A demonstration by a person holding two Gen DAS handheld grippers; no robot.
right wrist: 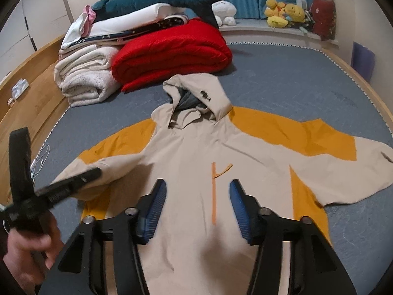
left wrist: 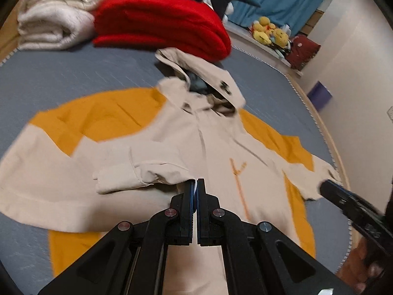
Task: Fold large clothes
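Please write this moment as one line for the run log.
stage: folding jacket on bed | left gripper: shut on sleeve cuff, carried over body | right gripper: open, above chest, holding nothing | right sleeve: spread out

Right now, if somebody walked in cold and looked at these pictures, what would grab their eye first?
Probably the beige and orange hooded jacket, spread front-up across the grey bed cover with its hood pointing away. Next, the bright red folded blanket just beyond the hood, beside a rolled cream blanket. The open right gripper hovers over the jacket's chest, and the shut left gripper is at the folded-in sleeve cuff.
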